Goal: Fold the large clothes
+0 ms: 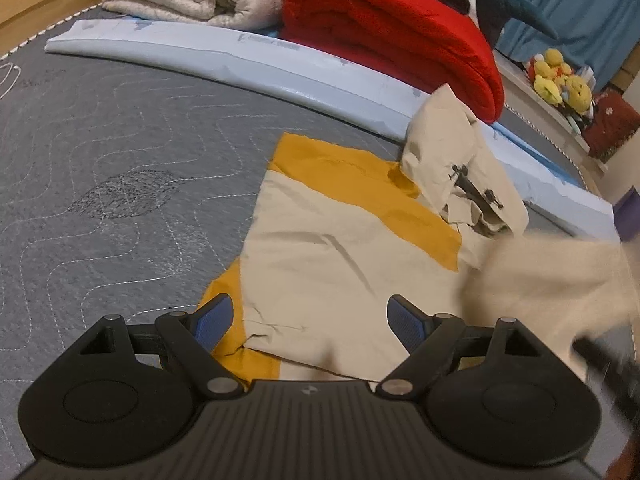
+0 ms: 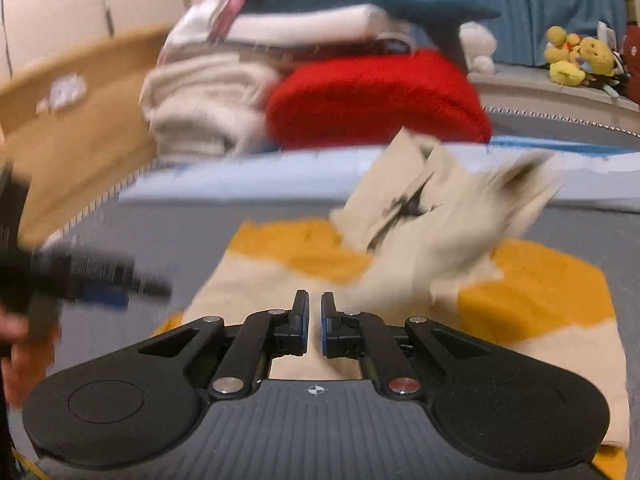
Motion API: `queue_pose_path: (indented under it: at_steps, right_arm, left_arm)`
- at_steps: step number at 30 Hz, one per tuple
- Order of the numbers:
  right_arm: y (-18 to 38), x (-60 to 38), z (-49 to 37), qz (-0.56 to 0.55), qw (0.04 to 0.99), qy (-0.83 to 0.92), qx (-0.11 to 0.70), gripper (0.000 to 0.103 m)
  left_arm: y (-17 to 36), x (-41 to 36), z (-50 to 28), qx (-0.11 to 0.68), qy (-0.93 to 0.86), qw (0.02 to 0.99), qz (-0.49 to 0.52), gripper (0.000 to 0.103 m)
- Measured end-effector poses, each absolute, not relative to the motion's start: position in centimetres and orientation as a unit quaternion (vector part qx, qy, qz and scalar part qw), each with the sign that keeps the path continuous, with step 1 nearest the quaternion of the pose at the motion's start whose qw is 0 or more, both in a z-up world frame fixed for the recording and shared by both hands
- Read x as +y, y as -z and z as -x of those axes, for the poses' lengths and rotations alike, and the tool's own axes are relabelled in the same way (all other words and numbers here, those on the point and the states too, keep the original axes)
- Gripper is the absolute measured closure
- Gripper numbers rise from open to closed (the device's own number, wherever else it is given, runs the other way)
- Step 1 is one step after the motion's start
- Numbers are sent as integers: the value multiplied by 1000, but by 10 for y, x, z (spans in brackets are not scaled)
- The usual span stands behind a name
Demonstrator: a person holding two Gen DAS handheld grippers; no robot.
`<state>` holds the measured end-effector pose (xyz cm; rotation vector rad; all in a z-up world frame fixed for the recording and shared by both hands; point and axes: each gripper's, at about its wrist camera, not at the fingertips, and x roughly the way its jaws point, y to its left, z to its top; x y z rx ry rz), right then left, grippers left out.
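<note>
Left wrist view, my left gripper (image 1: 308, 322) spread wide over the beige-and-mustard garment (image 1: 344, 256) on the grey mattress (image 1: 120, 184), my right gripper (image 2: 315, 312) pinched together, gripping nothing.

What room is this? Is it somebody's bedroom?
Most likely a bedroom. The beige and yellow garment lies on a grey quilted mattress, folded blankets, one red, are stacked at the wooden bed frame, and yellow plush toys sit on a ledge before blue curtains.
</note>
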<state>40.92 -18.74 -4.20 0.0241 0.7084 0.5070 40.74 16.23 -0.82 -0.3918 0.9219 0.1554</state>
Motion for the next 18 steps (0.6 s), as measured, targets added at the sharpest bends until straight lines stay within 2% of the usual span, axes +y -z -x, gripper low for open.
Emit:
queue_pose_path:
  at_steps: [3,6,8,10,13,15,18]
  right_arm:
    - [26,-183,-382,-3,920,-214,328,94]
    - [6,-201,-366,-27,938,-165,304,93]
    - [4,-219,-358,-67,943,-147,291,92]
    - [10,-236,-366,-91,947,-121,283,86]
    - [37,-257,-379,-143,935,-80,313,78]
    - [61,-269,-395,-187,913,-56,358,73]
    - [87,-286,-416,-244,884,-39,396,54]
  left_arm:
    - [9,166,-408,441,-77,873,195,15]
    - [11,168,-411,441,-75,871,202,17]
    - [13,167,-412,441,-71,871,205,25]
    - [16,162,-413,441,-60,872,206,47]
    - [19,147,-415,442,-30,874,199,66]
    - [20,133,-415,443,-11,878,182,67]
    - [23,110,-415,444,15,884,145,67]
